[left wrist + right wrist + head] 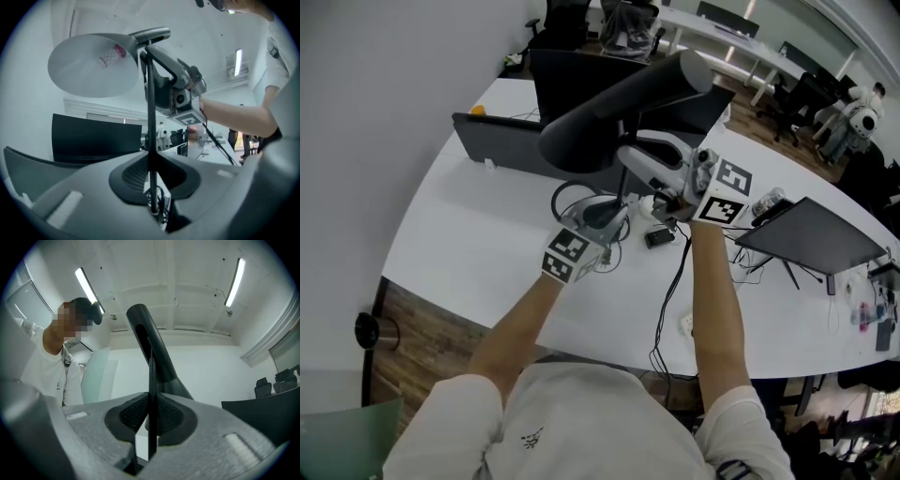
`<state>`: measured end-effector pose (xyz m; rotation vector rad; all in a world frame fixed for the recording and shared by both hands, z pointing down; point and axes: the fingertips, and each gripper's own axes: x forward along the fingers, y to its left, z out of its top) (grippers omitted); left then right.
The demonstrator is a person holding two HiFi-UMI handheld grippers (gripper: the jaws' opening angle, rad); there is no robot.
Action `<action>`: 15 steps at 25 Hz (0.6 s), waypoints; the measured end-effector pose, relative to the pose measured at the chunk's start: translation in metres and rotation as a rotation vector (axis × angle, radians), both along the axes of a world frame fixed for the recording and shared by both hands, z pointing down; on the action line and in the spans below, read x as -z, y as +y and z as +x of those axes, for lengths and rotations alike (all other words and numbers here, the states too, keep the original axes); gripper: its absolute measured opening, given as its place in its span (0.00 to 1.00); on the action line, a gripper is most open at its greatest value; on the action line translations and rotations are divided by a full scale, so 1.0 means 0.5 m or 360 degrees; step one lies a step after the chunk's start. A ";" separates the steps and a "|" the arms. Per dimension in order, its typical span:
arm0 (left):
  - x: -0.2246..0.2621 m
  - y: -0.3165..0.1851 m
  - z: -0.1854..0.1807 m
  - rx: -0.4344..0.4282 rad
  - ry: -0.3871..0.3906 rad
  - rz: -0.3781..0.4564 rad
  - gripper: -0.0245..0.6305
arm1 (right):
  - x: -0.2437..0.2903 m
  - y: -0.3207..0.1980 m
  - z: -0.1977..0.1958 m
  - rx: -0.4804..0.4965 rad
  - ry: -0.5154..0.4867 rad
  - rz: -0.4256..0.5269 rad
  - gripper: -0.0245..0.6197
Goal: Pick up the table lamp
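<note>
Both grippers closed narrow on the table lamp [614,122]. Left gripper [151,161] pinches its thin stem [150,117] btwn the pads. Right gripper [151,411] clamps the same stem higher up, w/ the dark neck [150,348] rising just past it. We see the shade [91,65] above and left of the left gripper. White tabletop [478,253] lies below both; we can't tell if the lamp is clear of it.
</note>
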<state>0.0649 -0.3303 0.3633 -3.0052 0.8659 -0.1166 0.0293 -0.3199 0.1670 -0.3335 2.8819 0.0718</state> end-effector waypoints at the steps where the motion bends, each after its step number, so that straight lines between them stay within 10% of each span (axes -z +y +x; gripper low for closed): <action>1: 0.005 0.005 0.005 -0.0005 -0.0002 0.0001 0.11 | 0.005 0.005 0.005 -0.0005 0.0001 0.0003 0.11; 15: 0.038 0.035 0.011 -0.0098 -0.0018 0.0017 0.11 | 0.036 0.022 0.021 -0.0091 -0.0023 -0.0008 0.11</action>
